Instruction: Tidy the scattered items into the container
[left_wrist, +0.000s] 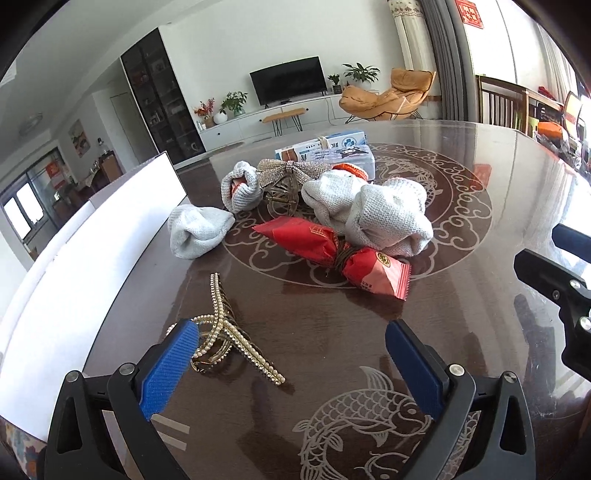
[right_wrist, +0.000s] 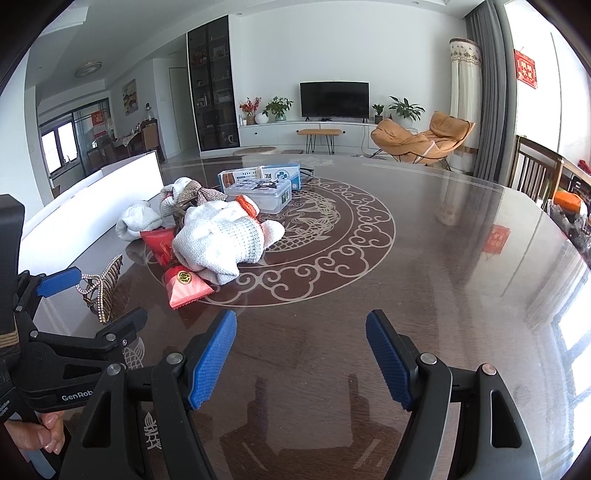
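Scattered items lie in a loose heap on the dark glossy surface (left_wrist: 461, 206), ahead of both pairs of jaws. A pearl hair claw (left_wrist: 225, 332) sits closest to the left gripper (left_wrist: 288, 354) — its beaded prongs lie just inside the left blue pad, which appears to touch it, while the right pad stands well clear, so the jaws are wide apart and clamped on nothing. Beyond the claw lies a red snack packet (left_wrist: 332, 254) tied at its waist, and just behind that, rolled white socks (left_wrist: 384, 218), a rhinestone bow clip (left_wrist: 291, 170) and a clear plastic box (left_wrist: 347, 155) with printed cartons behind it.

A white container (left_wrist: 110, 236) stands to the left of the left jaws, its tall wall running alongside the heap; from the right wrist view the same container (right_wrist: 92, 206) sits beyond the left gripper (right_wrist: 92, 295), which enters at the lower left with a hand (right_wrist: 37, 432) on its handle.

The right gripper (right_wrist: 301, 354) hovers over bare surface — jaws apart, nothing between them, the heap ahead and to their left.
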